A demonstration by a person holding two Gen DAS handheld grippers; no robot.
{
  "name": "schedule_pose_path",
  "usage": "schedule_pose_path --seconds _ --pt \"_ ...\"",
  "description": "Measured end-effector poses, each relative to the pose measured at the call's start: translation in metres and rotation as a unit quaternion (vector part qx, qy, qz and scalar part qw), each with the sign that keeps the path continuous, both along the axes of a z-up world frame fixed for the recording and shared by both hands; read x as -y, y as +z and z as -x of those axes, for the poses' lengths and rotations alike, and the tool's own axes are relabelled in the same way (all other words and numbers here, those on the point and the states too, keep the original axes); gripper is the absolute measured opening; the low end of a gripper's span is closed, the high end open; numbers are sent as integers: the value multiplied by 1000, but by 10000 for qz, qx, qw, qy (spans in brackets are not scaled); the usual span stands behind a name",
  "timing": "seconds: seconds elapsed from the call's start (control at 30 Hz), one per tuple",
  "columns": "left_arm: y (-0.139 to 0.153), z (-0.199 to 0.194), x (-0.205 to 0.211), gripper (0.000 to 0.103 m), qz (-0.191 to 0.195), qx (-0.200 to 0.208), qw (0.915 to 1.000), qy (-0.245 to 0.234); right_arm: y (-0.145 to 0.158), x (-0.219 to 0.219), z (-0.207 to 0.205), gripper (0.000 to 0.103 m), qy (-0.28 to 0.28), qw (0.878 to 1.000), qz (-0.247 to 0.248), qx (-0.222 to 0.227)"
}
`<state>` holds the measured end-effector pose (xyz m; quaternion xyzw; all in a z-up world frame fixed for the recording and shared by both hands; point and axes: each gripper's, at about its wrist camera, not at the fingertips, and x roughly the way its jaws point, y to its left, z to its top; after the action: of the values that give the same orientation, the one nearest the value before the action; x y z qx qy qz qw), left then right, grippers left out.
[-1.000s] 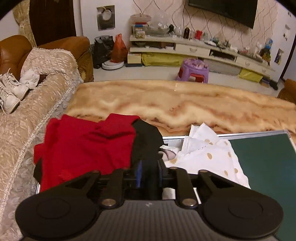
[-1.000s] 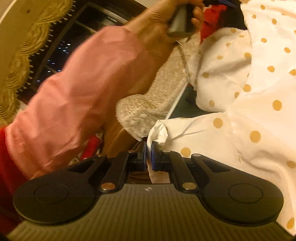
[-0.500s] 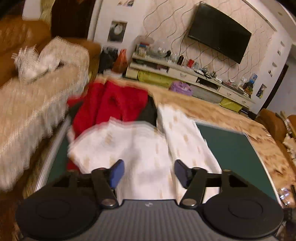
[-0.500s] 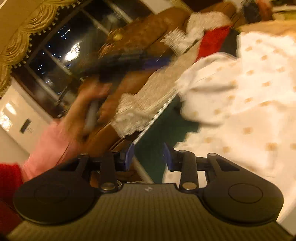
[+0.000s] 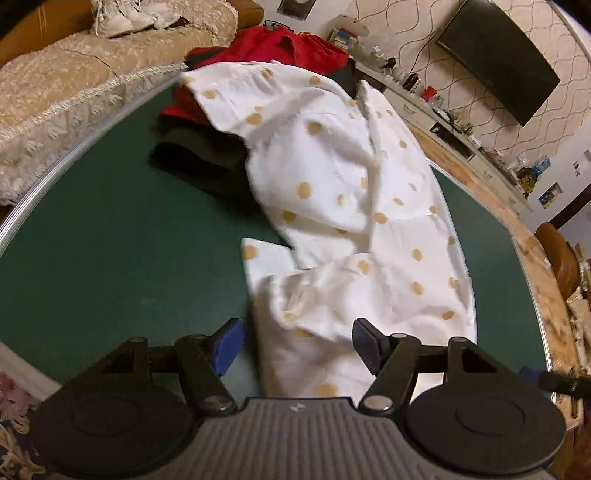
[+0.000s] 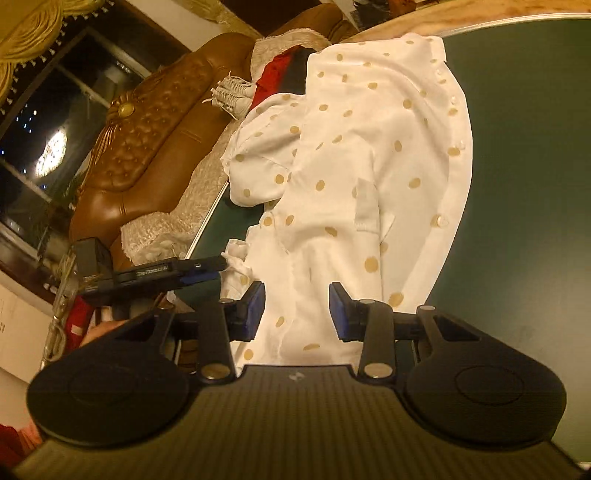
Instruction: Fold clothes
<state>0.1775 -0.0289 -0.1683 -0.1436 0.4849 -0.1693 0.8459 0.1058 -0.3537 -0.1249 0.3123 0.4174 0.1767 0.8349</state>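
From my left wrist camera, the left gripper (image 5: 295,345) hangs with its jaws spread wide and empty above the near hem of a white polka-dot shirt (image 5: 354,206), which lies rumpled along the green mat (image 5: 103,236). Beyond the shirt, at the mat's far end, sit a red garment (image 5: 284,46) and a black garment (image 5: 199,162). Left of the mat runs a lace-covered sofa (image 5: 74,85) carrying white sneakers (image 5: 122,14); to the right of the shirt I see a marble-patterned tabletop (image 5: 491,206), a long TV console (image 5: 454,125) and a wall-mounted television (image 5: 498,61). From my right wrist camera, the right gripper (image 6: 297,312) is likewise parted, holding nothing, the shirt's (image 6: 369,155) lower edge between its blue pads (image 6: 255,310). Left of the shirt stand the brown leather sofa back (image 6: 147,136) and a dark window (image 6: 33,122); the left gripper (image 6: 199,271) juts in level with the shirt's near corner.
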Motion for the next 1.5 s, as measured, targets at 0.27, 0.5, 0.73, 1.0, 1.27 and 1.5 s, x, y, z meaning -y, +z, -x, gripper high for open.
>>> schedule_pose_path --seconds 0.27,0.5,0.73,1.0,1.27,1.5 --pt "-5 -15 28 17 -280 83 9995 104 -2 -13 0 45 16 10000 49 -64" --pt "12 -14 2 6 -406 383 9982 237 -9 -9 5 45 -72 9999 -37 -145" --pt "79 -20 -13 5 -698 1325 9887 100 -16 0 7 45 -205 9995 -160 -150" --pt "168 -79 -4 5 -1098 2662 9547 -754 -23 0 5 45 -191 9993 -274 -192" --pt "176 -186 -9 6 -1434 2702 9476 -922 -34 11 5 45 -368 9984 -351 -264" --pt "89 -248 -19 14 -1480 1573 9741 -673 -46 9 -6 45 -281 9982 -360 -390"
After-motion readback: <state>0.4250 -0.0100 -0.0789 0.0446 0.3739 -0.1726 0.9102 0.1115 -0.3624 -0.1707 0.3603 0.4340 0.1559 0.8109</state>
